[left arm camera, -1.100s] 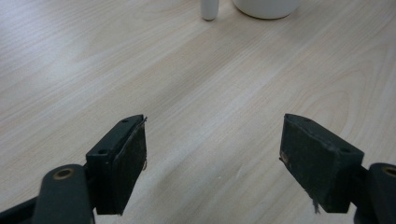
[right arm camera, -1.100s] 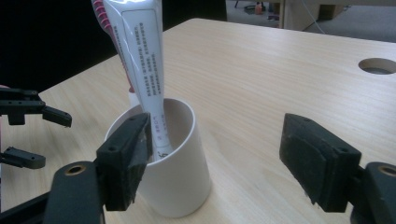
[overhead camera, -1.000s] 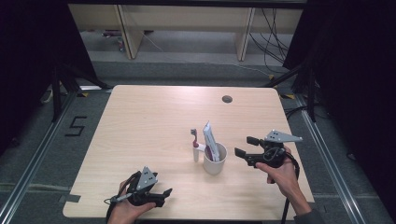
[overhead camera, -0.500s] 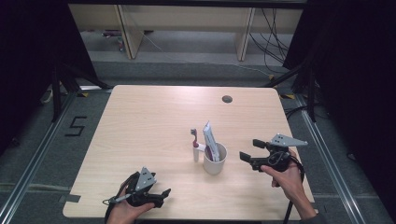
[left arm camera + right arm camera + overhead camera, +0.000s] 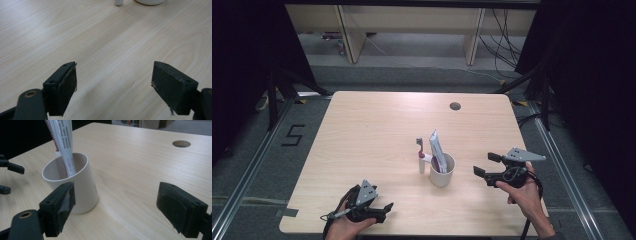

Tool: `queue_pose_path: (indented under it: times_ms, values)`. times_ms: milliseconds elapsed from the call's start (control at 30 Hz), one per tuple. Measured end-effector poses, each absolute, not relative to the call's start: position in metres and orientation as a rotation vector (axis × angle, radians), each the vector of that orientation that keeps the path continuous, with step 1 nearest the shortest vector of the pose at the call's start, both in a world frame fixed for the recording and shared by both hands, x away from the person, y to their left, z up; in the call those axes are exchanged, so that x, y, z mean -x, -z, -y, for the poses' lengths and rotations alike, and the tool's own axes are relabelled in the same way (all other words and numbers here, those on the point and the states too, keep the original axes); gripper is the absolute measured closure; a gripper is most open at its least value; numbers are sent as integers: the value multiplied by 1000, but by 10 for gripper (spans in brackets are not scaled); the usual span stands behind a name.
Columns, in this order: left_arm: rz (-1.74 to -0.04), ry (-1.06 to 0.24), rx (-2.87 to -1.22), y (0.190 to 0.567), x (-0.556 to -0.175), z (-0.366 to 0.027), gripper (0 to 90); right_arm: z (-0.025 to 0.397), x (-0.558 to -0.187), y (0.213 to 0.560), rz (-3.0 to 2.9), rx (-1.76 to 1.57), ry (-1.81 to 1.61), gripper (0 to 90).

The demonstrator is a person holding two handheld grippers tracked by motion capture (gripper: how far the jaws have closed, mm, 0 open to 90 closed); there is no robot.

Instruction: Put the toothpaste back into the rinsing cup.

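Right gripper has drifted lower and back toward the person over the last second, off the cup; left gripper has barely shifted, cup and contents unmoved.

Right gripper: held in the right hand, jaws spread wide, nothing between them. It hovers above the table, tips pointing toward the cup, near it but apart. In the right gripper view the cup sits ahead, just past one jaw and outside the gap. A tube leans in the cup, top end out of frame. Beyond the tips, far across the table, a round hole in the top. The left gripper's tips show at the edge past the cup.

Left gripper: held in the left hand at the near table edge, jaws spread wide, empty, grey plate on top. In the left gripper view bare wood lies between the jaws; the cup base and the toothbrush base sit well ahead at the frame top.

High view: the cup stands between the two grippers, nearer the right one. Tube sticks up out of it. Toothbrush stands upright just beside the cup on the side away from the right gripper; touching or not, cannot tell. Hole lies far beyond both grippers.
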State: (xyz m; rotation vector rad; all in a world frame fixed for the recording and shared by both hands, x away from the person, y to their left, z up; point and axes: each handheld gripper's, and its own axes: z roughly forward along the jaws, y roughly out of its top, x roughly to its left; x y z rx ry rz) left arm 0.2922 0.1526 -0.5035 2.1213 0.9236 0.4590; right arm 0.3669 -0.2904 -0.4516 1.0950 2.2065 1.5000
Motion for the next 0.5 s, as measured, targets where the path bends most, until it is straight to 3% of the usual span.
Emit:
queue_pose_path:
  times_ms: [500]
  values:
    - [-920,-457,-2119,504,-292,-154,200,303,-355,454,-2207,-1099,-1437,163]
